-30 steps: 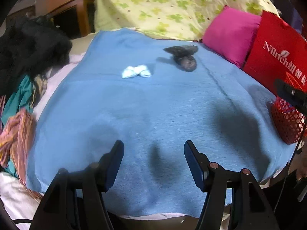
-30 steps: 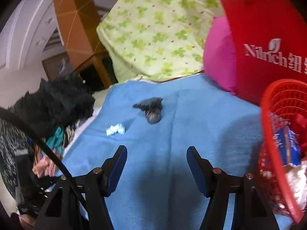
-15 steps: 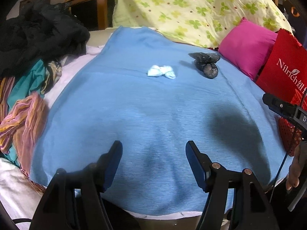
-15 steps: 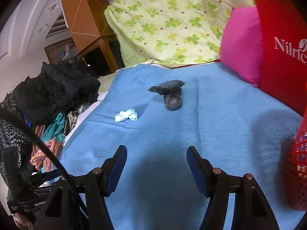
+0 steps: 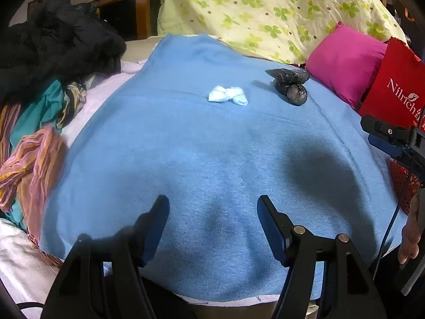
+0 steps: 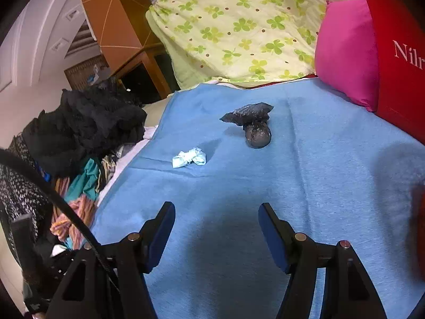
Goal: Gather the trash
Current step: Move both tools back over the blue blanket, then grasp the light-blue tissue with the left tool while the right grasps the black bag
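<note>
Two scraps on blue blanket (image 5: 202, 143): white tissue wad (image 6: 189, 158), left of tied black bag (image 6: 252, 125). Both ahead of right hand-held gripper (image 6: 216, 224), released, seemingly nearer; left hand-held gripper (image 5: 212, 218) also released.

A bed covered by a light blue fleece blanket (image 5: 202, 143) has a clover-print yellow quilt (image 5: 265, 10) and a magenta pillow (image 5: 345, 61) at its far end, brown wooden furniture (image 6: 117, 18) far left, under dim indoor light.

A blue blanket (image 5: 186, 146) carries a white tissue wad (image 5: 228, 95) and, apparently, a knotted black bag (image 5: 290, 88).
</note>
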### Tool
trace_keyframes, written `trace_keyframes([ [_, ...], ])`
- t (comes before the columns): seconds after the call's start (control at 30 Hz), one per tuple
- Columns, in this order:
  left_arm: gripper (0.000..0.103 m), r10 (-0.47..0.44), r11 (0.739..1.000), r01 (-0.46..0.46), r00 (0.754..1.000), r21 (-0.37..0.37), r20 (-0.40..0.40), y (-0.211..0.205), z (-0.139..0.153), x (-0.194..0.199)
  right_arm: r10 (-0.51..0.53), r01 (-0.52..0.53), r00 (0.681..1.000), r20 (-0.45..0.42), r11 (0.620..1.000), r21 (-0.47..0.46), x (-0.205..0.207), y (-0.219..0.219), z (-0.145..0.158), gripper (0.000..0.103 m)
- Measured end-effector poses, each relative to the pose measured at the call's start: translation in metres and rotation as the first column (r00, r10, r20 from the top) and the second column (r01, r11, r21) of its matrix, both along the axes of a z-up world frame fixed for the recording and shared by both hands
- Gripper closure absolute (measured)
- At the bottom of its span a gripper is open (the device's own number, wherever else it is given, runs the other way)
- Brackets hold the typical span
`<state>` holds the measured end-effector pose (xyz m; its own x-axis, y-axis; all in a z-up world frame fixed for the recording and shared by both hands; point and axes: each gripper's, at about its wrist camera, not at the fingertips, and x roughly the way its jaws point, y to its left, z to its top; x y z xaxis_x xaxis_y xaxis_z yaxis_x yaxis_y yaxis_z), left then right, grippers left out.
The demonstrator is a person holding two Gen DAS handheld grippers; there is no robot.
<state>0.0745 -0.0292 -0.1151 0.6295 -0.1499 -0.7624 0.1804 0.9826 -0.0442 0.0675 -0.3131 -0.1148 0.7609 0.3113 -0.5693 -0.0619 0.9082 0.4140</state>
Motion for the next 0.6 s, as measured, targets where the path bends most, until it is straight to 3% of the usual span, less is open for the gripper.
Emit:
trace_keyframes([
  [0.27,0.034,0.02,1.0,-0.02,1.0,-0.005,-0.013,0.012,-0.007,0.017,-0.034,0.037,0.998,-0.046,0.997,0.064,0.018,-0.015,-0.007,0.034],
  [0.6,0.034,0.01,0.999,-0.011,1.0,0.032,0.021,0.015,0.008,0.067,-0.103,0.112,0.991,-0.09,0.988,0.109,0.085,-0.038,-0.019,0.034],
])
